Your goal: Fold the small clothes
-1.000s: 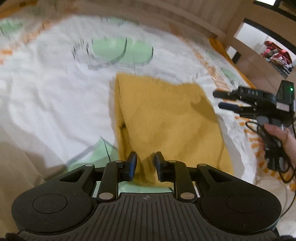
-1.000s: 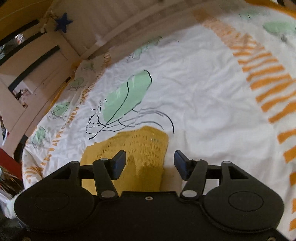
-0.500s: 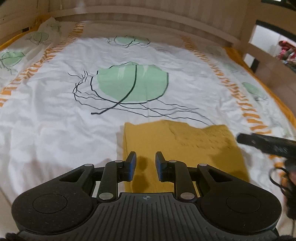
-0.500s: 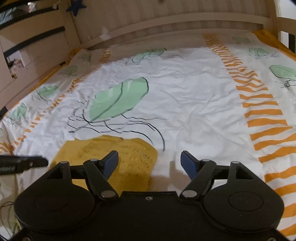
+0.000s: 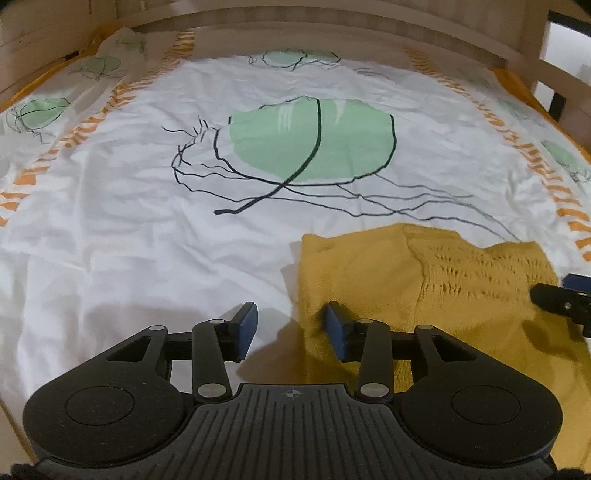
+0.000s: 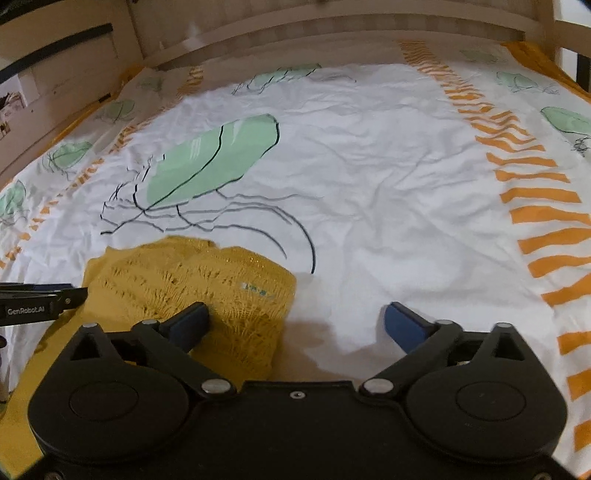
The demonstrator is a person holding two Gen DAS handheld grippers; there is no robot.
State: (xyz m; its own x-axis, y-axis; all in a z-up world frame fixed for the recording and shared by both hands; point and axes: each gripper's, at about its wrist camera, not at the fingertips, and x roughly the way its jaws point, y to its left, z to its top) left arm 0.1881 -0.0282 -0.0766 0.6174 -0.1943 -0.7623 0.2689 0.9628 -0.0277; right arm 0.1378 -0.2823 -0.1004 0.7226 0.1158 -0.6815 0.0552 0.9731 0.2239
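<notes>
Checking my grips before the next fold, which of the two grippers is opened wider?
The right gripper: its blue fingers stand far apart, one over the yellow knit, the other over bare sheet. The left gripper is open too, but much narrower.

A bed (image 5: 110, 258) is filling the room, its white cover showing green leaf prints (image 5: 314, 140) and orange stripes (image 6: 535, 192). Pale wooden rails (image 5: 295, 22) are running along at twelve o'clock.

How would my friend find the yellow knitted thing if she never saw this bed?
Start at the white bedsheet with the big green leaf print. Just below that leaf, near the bed's front edge, lies the folded mustard-yellow knitted sweater. It is the only solid yellow, holey-knit thing; everything else is flat printed fabric.
</notes>
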